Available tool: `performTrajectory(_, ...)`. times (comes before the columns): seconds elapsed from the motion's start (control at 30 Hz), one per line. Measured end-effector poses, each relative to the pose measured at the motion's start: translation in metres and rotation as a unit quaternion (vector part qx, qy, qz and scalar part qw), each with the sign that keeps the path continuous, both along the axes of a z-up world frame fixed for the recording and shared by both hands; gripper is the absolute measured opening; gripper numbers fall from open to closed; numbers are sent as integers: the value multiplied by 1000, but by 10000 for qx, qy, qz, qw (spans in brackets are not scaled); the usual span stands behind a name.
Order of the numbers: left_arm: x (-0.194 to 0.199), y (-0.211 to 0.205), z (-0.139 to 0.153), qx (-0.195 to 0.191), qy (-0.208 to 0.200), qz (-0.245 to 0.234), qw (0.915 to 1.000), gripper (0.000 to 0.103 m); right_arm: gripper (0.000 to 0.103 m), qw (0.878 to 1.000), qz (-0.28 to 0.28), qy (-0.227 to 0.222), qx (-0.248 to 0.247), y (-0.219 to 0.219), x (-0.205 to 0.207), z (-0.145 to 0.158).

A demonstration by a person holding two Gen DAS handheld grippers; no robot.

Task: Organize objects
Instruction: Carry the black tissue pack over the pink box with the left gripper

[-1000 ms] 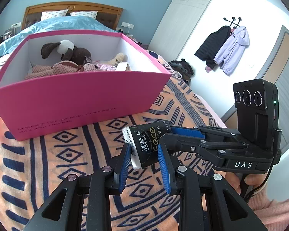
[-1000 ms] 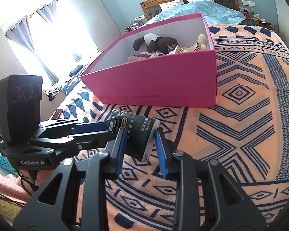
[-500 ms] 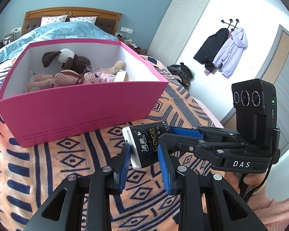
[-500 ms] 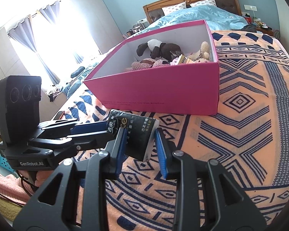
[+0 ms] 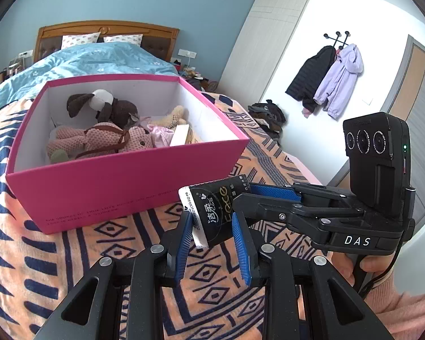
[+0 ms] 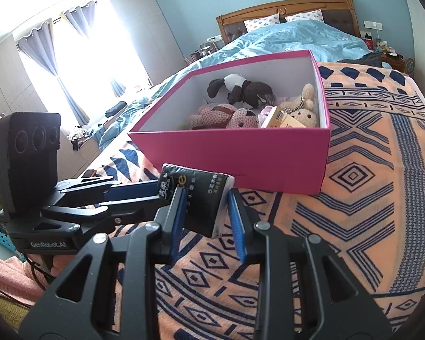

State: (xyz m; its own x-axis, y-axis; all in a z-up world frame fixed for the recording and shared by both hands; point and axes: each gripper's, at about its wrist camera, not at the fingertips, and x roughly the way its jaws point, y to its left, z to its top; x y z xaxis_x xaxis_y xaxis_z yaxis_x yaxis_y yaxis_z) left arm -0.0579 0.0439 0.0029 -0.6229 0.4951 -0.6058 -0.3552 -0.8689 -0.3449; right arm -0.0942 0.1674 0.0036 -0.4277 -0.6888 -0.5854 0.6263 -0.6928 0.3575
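Both grippers, left gripper (image 5: 212,243) and right gripper (image 6: 206,221), are black plastic with ribbed blue pads, silver screws, plus peachy-pink knit sleeves (image 5: 410,311) behind.

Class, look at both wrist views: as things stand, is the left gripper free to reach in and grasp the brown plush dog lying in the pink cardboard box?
Probably not yet. The left gripper is shut on the black tissue packet, as is the right gripper. The pink cardboard box is open-topped, so the brown plush dog looks unobstructed.

My ribbed blue rubbery fingers (image 5: 184,240) sit on matt black plastic arms. The tissue pack (image 5: 216,212) between them is glossy, crinkled film. The pink box (image 5: 121,181) looks like smooth matt card, the soft toys (image 5: 99,138) knitted and plush, the bedspread (image 5: 36,255) woven cloth.
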Motion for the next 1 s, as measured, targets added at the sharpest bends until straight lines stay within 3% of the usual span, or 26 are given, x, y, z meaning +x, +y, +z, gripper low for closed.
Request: performTrajectory(1.0, -21, -4, 22, -257, 320, 99, 9991, 28, 33, 9994, 7, 330, -97, -9, -20, 27)
